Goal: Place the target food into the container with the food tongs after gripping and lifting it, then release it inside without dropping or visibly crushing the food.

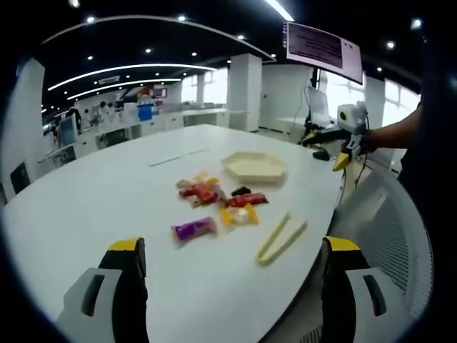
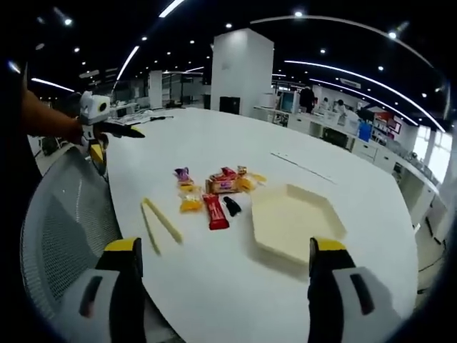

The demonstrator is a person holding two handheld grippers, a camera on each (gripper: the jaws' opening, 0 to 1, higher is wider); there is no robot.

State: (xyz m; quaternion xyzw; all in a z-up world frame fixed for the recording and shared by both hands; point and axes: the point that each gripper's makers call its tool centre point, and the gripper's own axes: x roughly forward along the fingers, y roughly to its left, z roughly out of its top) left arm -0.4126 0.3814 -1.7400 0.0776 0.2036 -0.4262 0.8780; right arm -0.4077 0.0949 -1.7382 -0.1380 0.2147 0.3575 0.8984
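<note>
Both pairs of fingers stand spread wide with nothing between them: the left gripper (image 1: 228,286) low in its own view, the right gripper (image 2: 227,286) low in its view. On the white table (image 2: 214,150), pale yellow tongs (image 2: 161,223) lie left of centre, beside a cluster of wrapped snacks (image 2: 214,189). A cream hexagonal tray (image 2: 293,220) sits empty right of centre. A mesh chair (image 2: 61,229) fills the left edge.
</note>
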